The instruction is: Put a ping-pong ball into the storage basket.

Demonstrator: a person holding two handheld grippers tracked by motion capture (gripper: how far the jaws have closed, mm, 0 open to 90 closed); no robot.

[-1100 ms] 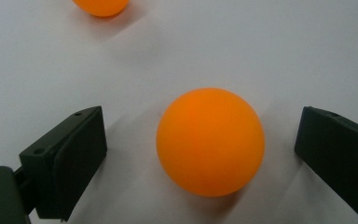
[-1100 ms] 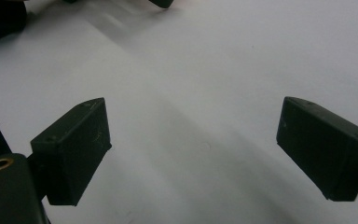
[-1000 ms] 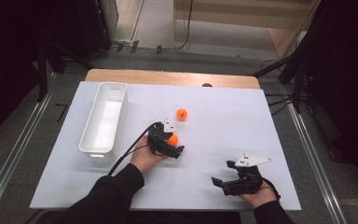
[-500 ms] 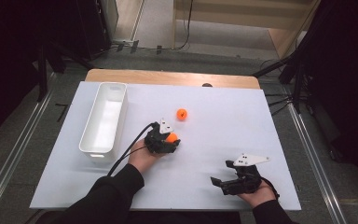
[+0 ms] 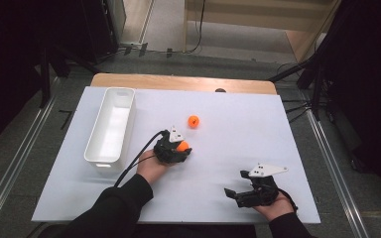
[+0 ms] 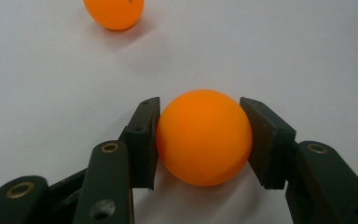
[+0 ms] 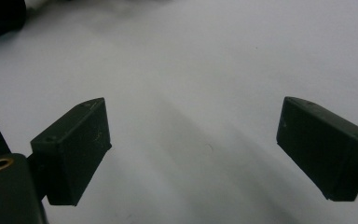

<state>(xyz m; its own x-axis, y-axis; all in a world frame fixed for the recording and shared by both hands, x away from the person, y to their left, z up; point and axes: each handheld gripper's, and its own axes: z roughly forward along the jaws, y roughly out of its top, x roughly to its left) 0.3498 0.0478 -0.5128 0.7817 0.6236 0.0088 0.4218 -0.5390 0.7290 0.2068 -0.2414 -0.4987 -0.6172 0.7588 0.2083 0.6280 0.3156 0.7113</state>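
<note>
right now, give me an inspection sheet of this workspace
surface: white table top, bare around the work
job's things: one orange ball between the left gripper's pads; second orange ball loose beyond it; white bin at left, nothing seen inside
clutter: nothing seen
grippers: left gripper just closed on the ball; right gripper open, nothing between its jaws
cables: black cable trails from left gripper
surroundings: grey floor, dark stands

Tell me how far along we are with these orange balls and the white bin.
Nothing is banked: the white bin looks empty. In hand: the left gripper, jaws just closed, clamps one orange ball on the table. Left: carry it over, then fetch the second ball. The right gripper rests open.
</note>
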